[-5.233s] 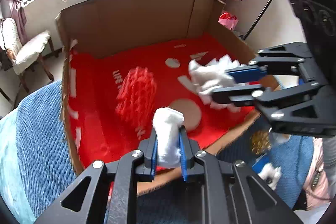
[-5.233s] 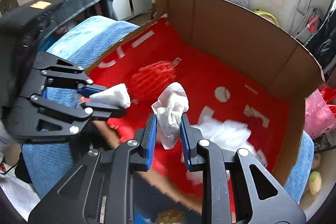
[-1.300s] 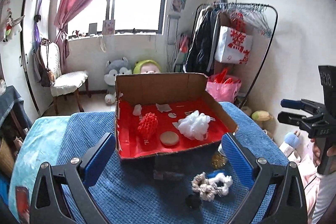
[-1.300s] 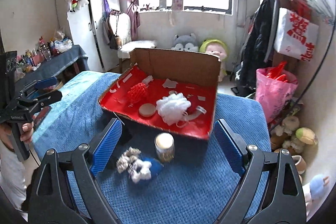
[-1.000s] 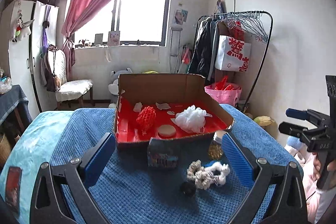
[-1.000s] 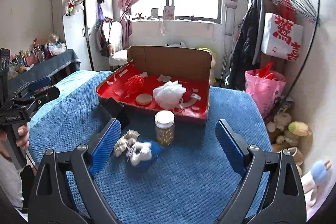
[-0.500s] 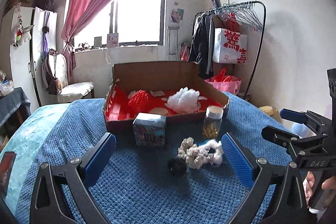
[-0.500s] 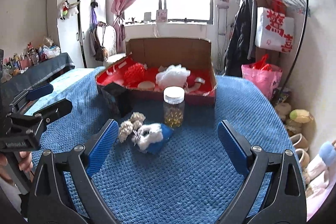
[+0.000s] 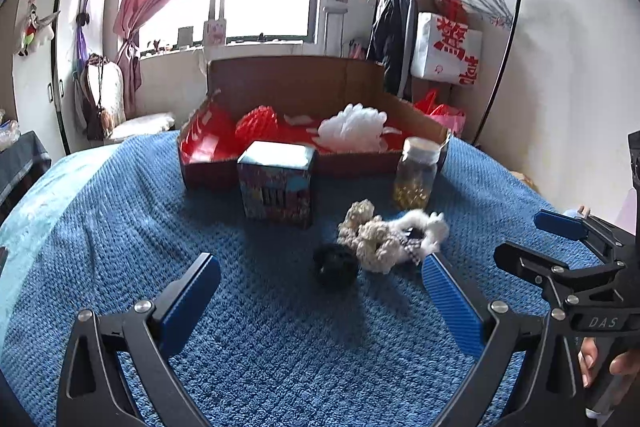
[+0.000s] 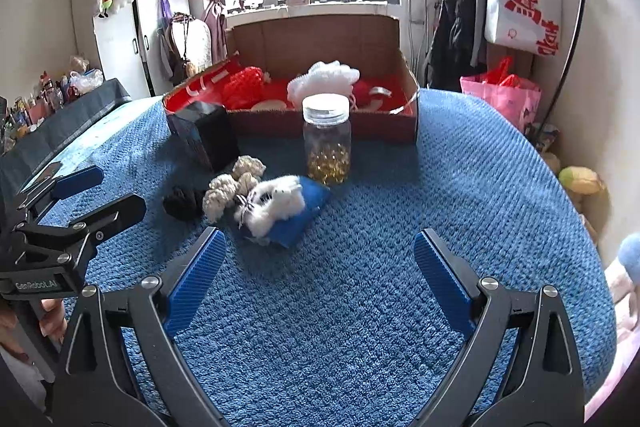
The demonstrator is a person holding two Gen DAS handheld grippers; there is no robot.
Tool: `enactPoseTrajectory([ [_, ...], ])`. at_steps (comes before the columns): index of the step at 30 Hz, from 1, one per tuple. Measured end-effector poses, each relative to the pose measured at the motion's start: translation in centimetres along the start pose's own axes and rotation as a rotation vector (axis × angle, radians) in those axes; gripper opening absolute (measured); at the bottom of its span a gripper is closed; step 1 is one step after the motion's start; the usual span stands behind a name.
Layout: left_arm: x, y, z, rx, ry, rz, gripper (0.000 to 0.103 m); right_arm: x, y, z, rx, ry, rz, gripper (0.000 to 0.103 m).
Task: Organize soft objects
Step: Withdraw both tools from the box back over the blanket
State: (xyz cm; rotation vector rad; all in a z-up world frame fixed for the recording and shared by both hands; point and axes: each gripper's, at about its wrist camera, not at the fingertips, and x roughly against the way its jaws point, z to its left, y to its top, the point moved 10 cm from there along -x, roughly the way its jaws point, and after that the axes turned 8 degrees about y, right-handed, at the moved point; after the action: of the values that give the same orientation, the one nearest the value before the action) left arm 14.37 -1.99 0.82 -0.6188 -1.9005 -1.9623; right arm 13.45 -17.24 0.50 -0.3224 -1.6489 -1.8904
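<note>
- Over the blue blanket (image 10: 360, 327), both grippers have dropped low and pulled back from the cardboard box (image 9: 296, 87); five seconds ago each was pinching a white wad over its red floor.
- Left gripper (image 9: 320, 291) now holds nothing, fingers wide apart; right gripper (image 10: 320, 275) is likewise empty with fingers spread.
- White puff (image 9: 354, 125) and red puff (image 9: 256, 125) lie inside the box, so that part of the sorting looks done.
- Soft things left outside: a cream and white fluffy bundle (image 10: 256, 195) on a blue pouch (image 10: 300, 215), and a dark ball (image 9: 336, 267) touching its 9 o'clock side; it may be a scrunchie, the view is too dim to say.
- From the right gripper the bundle sits at 11 o'clock, near the left finger (image 10: 196, 279); bare blanket runs from 12 to 3 o'clock.
- Hard items crowd the path to the box: a glass jar (image 10: 326, 139) at 12 o'clock and a printed carton (image 9: 276, 183) just behind the bundle, both near the box's front wall.
- Lifting high before carrying forward should clear them.
</note>
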Motion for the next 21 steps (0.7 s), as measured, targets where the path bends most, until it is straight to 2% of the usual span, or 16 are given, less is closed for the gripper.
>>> enactPoseTrajectory([
  [21, -1.9, -1.3, 0.6, 0.006, 0.003, 0.079, 0.103, -1.7, -1.1, -0.5, -0.007, 0.009, 0.063, 0.097],
])
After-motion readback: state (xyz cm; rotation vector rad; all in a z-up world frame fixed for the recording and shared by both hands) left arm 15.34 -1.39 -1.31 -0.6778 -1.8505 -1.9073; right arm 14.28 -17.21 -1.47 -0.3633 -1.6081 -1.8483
